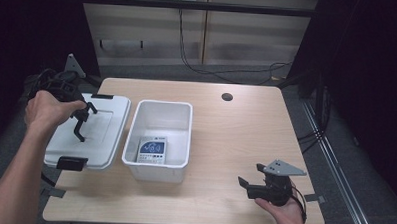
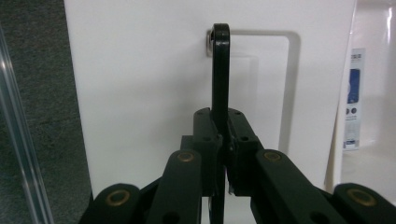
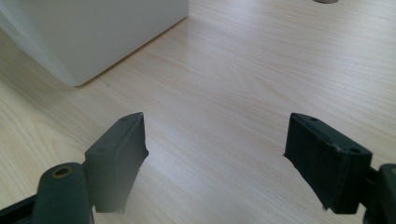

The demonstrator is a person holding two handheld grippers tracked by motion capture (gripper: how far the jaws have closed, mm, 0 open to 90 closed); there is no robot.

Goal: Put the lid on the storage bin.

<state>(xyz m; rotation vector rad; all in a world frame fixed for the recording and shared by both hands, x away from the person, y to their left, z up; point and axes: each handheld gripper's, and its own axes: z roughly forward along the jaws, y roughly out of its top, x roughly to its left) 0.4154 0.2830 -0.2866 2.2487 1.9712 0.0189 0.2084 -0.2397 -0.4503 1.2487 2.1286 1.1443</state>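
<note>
High view: the lid's black handle is clamped by the left hand-held gripper at the worktop's left edge; right hand-held gripper is held wide, empty. Likely next: the lid is lifted onto the bin.

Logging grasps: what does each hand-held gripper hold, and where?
Left hand-held gripper clamps the lid's black handle; right hand-held gripper holds nothing.
</note>
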